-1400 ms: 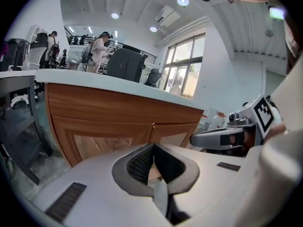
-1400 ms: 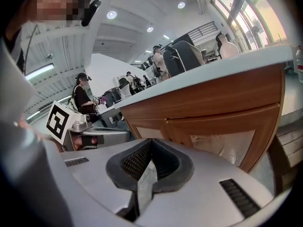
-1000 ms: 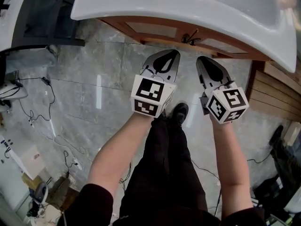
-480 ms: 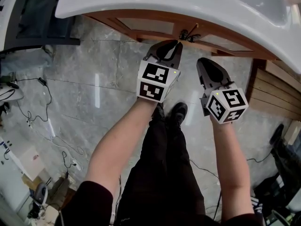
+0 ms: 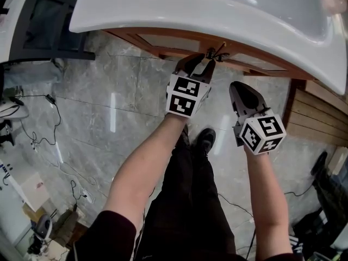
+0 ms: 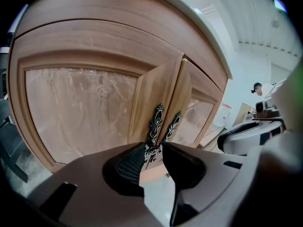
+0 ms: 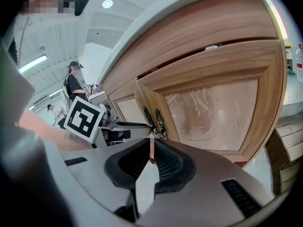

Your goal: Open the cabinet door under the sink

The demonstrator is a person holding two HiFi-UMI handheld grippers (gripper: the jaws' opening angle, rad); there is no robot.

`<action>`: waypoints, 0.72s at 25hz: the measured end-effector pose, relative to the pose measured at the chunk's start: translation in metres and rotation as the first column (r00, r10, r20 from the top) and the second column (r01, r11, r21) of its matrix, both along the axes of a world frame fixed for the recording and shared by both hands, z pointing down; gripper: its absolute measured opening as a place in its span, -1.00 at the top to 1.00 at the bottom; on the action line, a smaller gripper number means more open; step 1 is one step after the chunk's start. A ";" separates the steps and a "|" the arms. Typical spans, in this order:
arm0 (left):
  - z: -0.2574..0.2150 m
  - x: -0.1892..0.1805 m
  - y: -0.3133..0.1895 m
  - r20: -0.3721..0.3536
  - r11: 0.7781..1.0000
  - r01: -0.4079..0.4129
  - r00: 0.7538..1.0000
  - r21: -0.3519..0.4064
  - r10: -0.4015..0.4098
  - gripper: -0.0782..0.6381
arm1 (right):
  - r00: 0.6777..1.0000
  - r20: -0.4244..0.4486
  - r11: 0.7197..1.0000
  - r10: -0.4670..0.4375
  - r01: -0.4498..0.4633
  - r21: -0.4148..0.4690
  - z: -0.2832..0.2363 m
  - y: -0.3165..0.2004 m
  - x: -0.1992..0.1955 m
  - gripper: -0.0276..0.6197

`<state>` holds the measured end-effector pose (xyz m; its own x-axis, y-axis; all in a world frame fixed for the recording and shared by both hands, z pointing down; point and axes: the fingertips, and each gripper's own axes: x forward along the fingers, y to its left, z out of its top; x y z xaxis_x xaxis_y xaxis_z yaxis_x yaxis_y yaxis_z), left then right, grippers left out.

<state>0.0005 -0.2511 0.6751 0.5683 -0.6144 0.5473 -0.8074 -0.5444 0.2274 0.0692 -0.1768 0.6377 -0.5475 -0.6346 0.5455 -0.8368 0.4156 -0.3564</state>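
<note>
Under the white sink (image 5: 217,12) a wooden cabinet has two doors that meet at a pair of dark ornate handles (image 5: 216,53). My left gripper (image 5: 200,60) is right at them. Its jaws have just been opening, and in the left gripper view the left gripper (image 6: 152,151) is open with the lower end of the left handle (image 6: 155,123) between the tips and no pad pressing on it. The right handle (image 6: 173,123) stands just beside it. My right gripper (image 5: 237,86) hangs lower and further back. In its own view the right gripper (image 7: 151,151) is closed to a thin slit with nothing in it.
The left door (image 6: 80,112) and the right door (image 7: 213,112) have pale panels in wooden frames. Cables (image 5: 43,129) trail over the grey marble floor. Dark wooden slats (image 5: 321,110) stand at the right. The person's shoe (image 5: 205,140) is below the grippers.
The left gripper has moved forward to the handles and its jaws have opened from shut. The right gripper has barely shifted.
</note>
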 end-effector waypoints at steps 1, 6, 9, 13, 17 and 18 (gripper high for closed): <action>0.001 0.002 -0.001 0.003 1.000 -0.007 1.000 -0.003 0.007 0.42 | 1.000 0.001 1.000 0.001 -0.001 -0.001 0.001 -0.001 0.001 0.79; 0.005 0.009 -0.006 0.032 0.999 -0.032 0.999 -0.014 0.032 0.43 | 1.000 0.012 1.000 0.015 -0.015 -0.005 -0.001 -0.001 0.009 0.79; 0.008 0.008 -0.008 0.035 1.000 -0.020 0.999 -0.023 0.021 0.46 | 1.000 0.020 1.000 0.018 -0.017 -0.009 -0.003 0.002 0.013 0.79; 0.009 0.008 -0.010 0.022 0.998 0.017 1.000 -0.056 -0.016 0.47 | 0.999 0.023 0.999 0.028 -0.028 -0.015 -0.005 0.002 0.020 0.79; 0.011 0.009 -0.008 0.030 0.997 0.025 0.999 -0.071 -0.023 0.52 | 0.999 0.029 1.000 0.029 -0.029 -0.010 -0.009 0.002 0.023 0.79; 0.012 0.009 -0.007 0.040 0.998 0.021 0.999 -0.065 -0.018 0.52 | 0.999 0.031 1.000 0.027 -0.027 -0.007 -0.010 0.002 0.023 0.79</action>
